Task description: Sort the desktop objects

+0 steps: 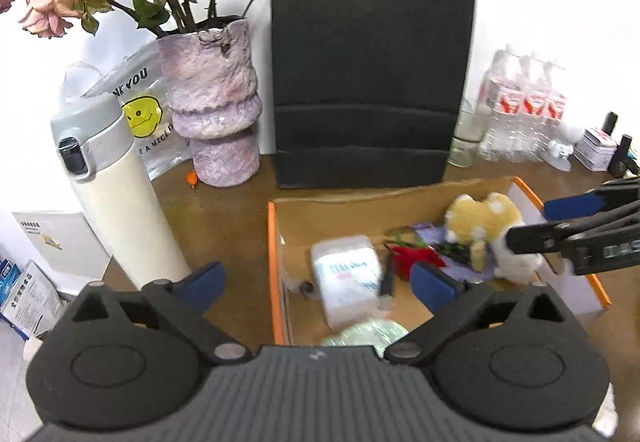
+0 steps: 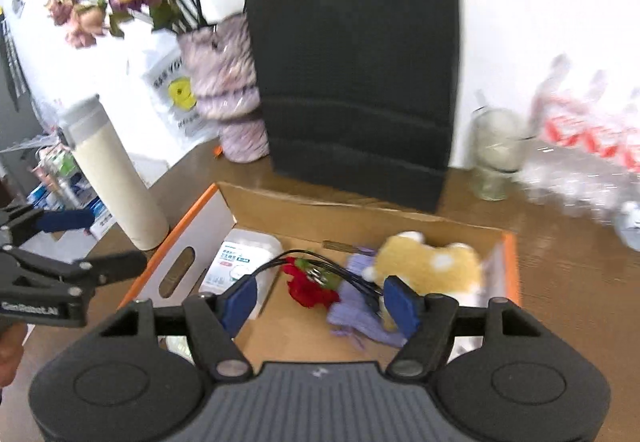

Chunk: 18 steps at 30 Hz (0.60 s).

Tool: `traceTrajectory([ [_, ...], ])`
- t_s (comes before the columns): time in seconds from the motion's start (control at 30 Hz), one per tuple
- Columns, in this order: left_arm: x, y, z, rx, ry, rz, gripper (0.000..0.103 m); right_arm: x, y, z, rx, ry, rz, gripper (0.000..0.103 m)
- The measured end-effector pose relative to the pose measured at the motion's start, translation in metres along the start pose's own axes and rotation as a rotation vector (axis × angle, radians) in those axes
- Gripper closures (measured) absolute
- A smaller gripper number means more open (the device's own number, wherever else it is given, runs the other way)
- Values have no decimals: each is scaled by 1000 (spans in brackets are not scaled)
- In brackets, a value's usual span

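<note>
Two views, both with empty tongs. Through the left wrist camera, my left tongs (image 1: pixel 316 284) stand wide apart at lower centre, holding nothing, above the near-left corner of the cardboard box (image 1: pixel 276 262). Inside it I count one tissue pack (image 1: pixel 346 280) at centre, one red flower (image 1: pixel 416 258) right of it, and one plush dog (image 1: pixel 486 224) at right. I judge the pack light and squashy, best pinched across its short sides. The thermos (image 1: pixel 120 202) stands upright at left on the surface (image 1: pixel 228 210), outside the box; it looks smooth and likely slippery, so I would take it at mid-body. The right tongs (image 1: pixel 540 220) enter from the right edge, beside the dog.

Through the right wrist camera, my right tongs (image 2: pixel 320 300) are spread at lower centre, gripping nothing, over the box interior. Between the pads (image 2: pixel 404 306) I see the flower, one black cable (image 2: pixel 320 266) and one lilac cloth (image 2: pixel 360 314). The cable is thin and floppy; I would grab its bunched loop. The dog is soft; take its body. One black paper bag (image 2: pixel 352 62) stands behind the box.
</note>
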<state>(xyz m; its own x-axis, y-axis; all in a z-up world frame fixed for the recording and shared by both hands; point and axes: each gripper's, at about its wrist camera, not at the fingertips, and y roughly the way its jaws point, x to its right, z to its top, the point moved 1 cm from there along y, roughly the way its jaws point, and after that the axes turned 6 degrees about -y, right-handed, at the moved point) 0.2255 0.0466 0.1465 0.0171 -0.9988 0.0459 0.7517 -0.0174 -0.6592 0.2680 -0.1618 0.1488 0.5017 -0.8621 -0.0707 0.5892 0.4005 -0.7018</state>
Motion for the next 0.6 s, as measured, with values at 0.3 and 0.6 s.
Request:
traceTrajectory([
  [0.3, 29, -47, -48, 86, 7, 43, 0, -14, -73, -55, 105, -21, -95, 15],
  [0.6, 38, -111, -90, 434, -68, 10, 0, -24, -116, -105, 409, -3, -186, 14],
])
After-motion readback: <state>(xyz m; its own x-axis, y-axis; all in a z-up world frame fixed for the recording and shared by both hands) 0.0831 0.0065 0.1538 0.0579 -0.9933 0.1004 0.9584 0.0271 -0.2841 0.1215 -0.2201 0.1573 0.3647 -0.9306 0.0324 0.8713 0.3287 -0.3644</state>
